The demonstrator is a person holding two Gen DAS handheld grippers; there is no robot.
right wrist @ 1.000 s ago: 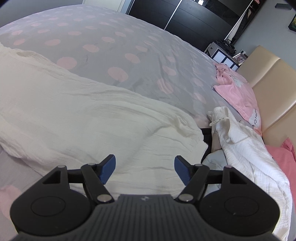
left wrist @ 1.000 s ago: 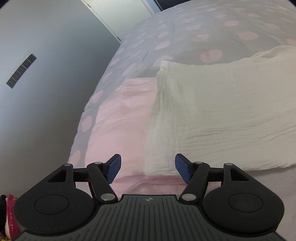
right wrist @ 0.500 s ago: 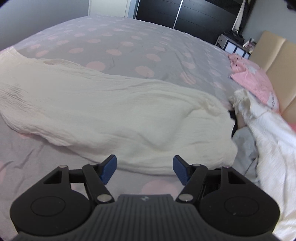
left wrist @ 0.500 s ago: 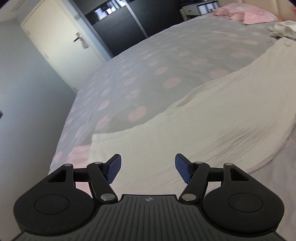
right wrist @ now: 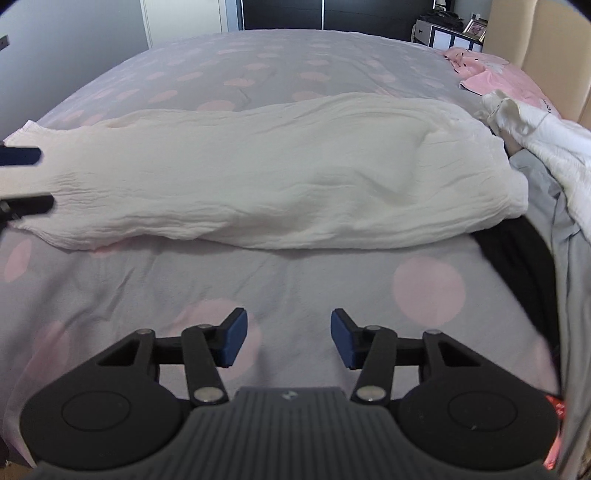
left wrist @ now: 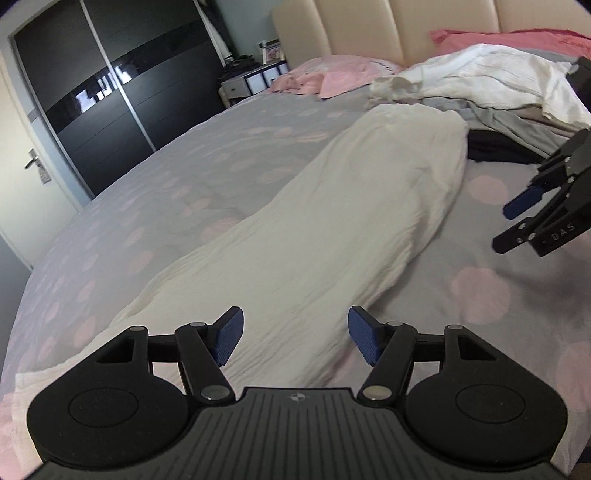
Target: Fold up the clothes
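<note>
Cream garment (right wrist: pixel 280 173): we see it folded long across the bed cover (right wrist: pixel 295 295).
Left gripper (left wrist: pixel 295 338): spread, empty, above garment's end.
Right gripper (right wrist: pixel 288 341): closing, empty, beside garment.

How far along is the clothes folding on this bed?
Early days. The cream garment lies stretched out in a long strip on the dotted bedspread, perhaps folded lengthwise once. Neither tool holds anything: the left gripper hovers open over one end, while the right gripper is closing over bare bedspread. A pile of unfolded clothes waits near the headboard.
</note>
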